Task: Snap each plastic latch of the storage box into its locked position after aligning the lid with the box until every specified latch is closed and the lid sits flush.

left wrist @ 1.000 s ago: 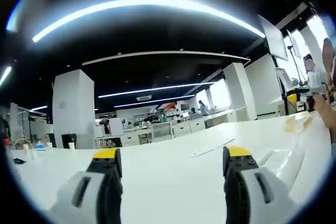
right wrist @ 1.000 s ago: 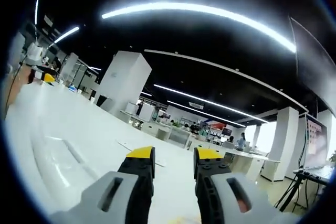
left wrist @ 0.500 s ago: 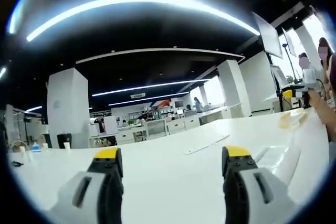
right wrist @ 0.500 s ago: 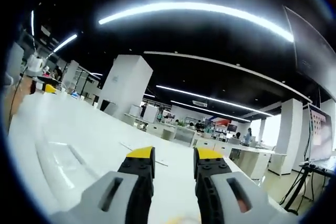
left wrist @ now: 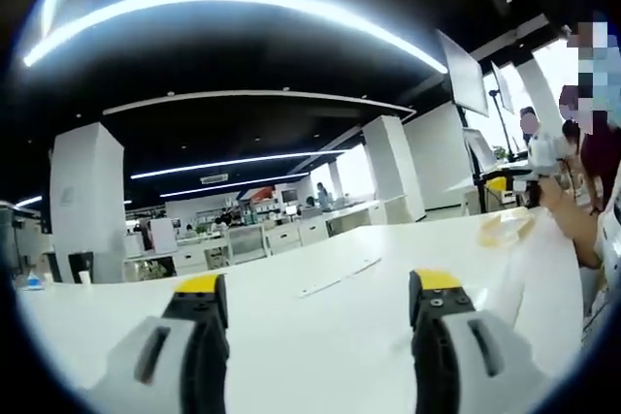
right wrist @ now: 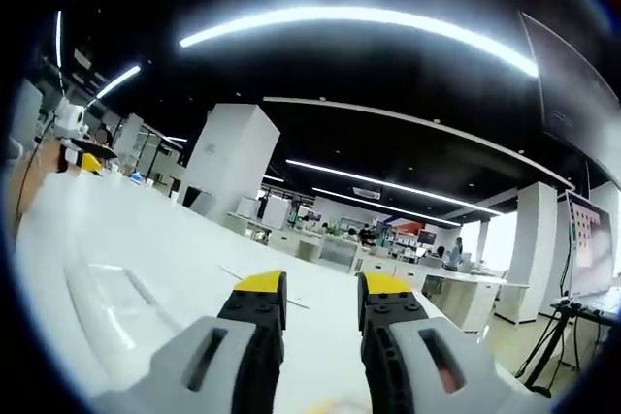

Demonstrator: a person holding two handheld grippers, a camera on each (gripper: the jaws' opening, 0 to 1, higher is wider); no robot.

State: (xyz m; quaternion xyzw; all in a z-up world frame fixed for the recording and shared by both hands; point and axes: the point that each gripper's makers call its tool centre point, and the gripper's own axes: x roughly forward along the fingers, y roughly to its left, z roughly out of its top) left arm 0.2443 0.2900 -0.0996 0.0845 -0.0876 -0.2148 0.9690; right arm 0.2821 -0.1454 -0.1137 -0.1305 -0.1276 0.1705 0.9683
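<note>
A clear plastic lid (right wrist: 107,288) lies flat on the white table (right wrist: 184,230), to the left of my right gripper (right wrist: 323,285). That gripper's yellow-tipped jaws stand a narrow gap apart with nothing between them. A yellowish bit shows at the bottom edge beneath them. My left gripper (left wrist: 317,283) hovers low over the white table (left wrist: 291,336), its jaws wide apart and holding nothing. A pale yellow translucent piece (left wrist: 502,228) lies on the table far to the right. No latch is clear enough to tell its state.
A thin flat strip (left wrist: 340,276) lies on the table ahead, also the strip (right wrist: 262,283). A person's forearm (left wrist: 571,222) reaches over the table's right side beside a white and yellow device (left wrist: 514,176). White pillars, desks and people stand far behind.
The left gripper view has swung: the pillar slid left, the people at the right came nearer, and the clear lid left its lower right. The right gripper view barely changed. Both jaws kept their spacing.
</note>
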